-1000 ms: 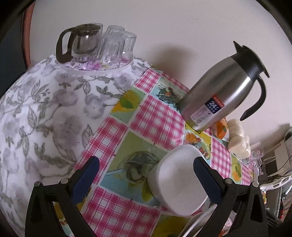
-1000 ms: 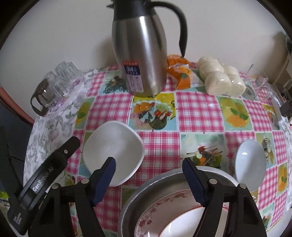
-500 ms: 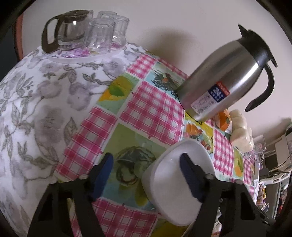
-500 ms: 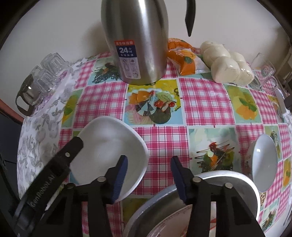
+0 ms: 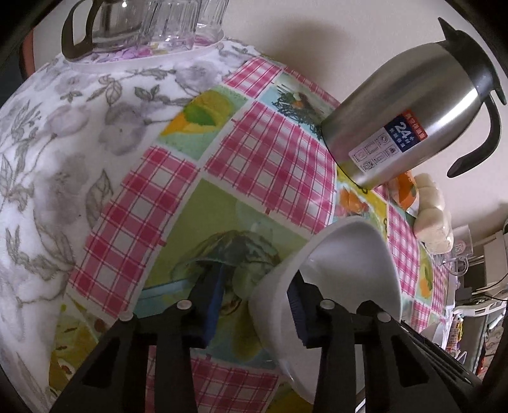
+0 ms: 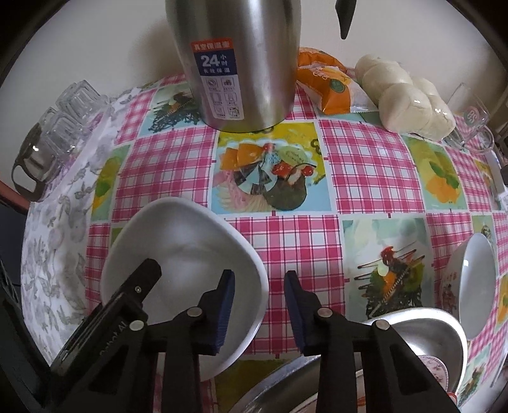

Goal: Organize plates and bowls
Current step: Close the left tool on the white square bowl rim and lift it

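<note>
A white squarish bowl (image 5: 346, 270) (image 6: 190, 254) sits on the checked tablecloth. My left gripper (image 5: 254, 305) straddles its near-left rim, one pad outside and one inside, partly closed with a gap showing. My right gripper (image 6: 258, 308) straddles the bowl's right rim, left pad inside, right pad outside, still open. The left gripper's finger (image 6: 127, 305) shows over the bowl in the right wrist view. A small white bowl (image 6: 476, 279) lies on its side at the right. A metal basin (image 6: 365, 359) holding a patterned plate sits at the bottom.
A steel thermos jug (image 6: 238, 63) (image 5: 412, 127) stands behind the bowl. A glass pot and glasses on a tray (image 5: 146, 28) stand far left. An orange packet (image 6: 327, 85), steamed buns (image 6: 409, 98) and a glass mug (image 6: 470, 124) lie at the back right.
Both grippers moved forward and down onto the white bowl's rim, and both jaws narrowed from wide open.
</note>
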`<state>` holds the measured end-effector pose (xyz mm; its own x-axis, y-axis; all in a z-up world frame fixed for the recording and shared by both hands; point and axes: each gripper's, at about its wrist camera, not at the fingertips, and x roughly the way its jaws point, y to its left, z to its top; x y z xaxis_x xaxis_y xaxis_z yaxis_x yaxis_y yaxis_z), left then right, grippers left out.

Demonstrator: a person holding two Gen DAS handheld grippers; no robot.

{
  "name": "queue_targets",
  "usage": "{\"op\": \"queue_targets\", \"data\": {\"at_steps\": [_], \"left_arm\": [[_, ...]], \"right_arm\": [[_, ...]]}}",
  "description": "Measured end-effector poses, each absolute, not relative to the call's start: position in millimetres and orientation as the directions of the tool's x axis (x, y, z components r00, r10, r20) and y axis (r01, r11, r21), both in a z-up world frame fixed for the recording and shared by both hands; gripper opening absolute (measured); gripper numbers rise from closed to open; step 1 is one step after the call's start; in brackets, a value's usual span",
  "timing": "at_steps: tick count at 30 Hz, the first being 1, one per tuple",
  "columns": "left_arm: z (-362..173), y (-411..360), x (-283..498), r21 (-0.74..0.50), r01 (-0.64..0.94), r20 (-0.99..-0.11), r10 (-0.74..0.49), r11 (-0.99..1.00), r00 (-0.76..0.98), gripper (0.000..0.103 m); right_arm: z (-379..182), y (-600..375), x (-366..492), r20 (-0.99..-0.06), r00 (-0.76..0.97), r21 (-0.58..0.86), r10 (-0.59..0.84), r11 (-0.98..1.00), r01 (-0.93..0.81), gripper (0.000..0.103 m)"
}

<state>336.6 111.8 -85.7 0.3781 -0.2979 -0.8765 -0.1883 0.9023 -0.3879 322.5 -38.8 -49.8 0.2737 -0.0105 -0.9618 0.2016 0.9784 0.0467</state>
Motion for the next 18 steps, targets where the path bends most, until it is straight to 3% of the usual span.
{"op": "queue_targets", "data": {"at_steps": [5,6,8,12,18], "left_arm": [[-85.7,113.0,337.2,-0.396,-0.198,-0.875,-0.303,0.897,0.376,0.039],[-86.0,113.3,337.2,-0.404,-0.198,-0.872,-0.312,0.893,0.377,0.036],[-90.2,114.1,337.6,-0.444,-0.198,-0.861,-0.354,0.874,0.365,0.019],[-88.9,113.8,337.0,-0.451,-0.197,-0.859,-0.363,0.87,0.362,0.017],[-84.9,114.6,334.8,-0.448,-0.198,-0.861,-0.361,0.872,0.359,0.017]], "right_arm": [[-55.5,-39.3,326.3,-0.965,0.263,0.038,-0.018,0.978,0.204,0.031],[-56.4,-39.4,326.6,-0.965,0.261,0.04,-0.015,0.978,0.204,0.03],[-57.3,-39.5,326.8,-0.965,0.261,0.042,-0.013,0.978,0.202,0.026],[-57.6,-38.7,326.7,-0.964,0.267,0.046,-0.008,0.98,0.196,0.015],[-55.7,-35.9,324.2,-0.961,0.276,0.051,-0.002,0.981,0.186,0.012]]}}
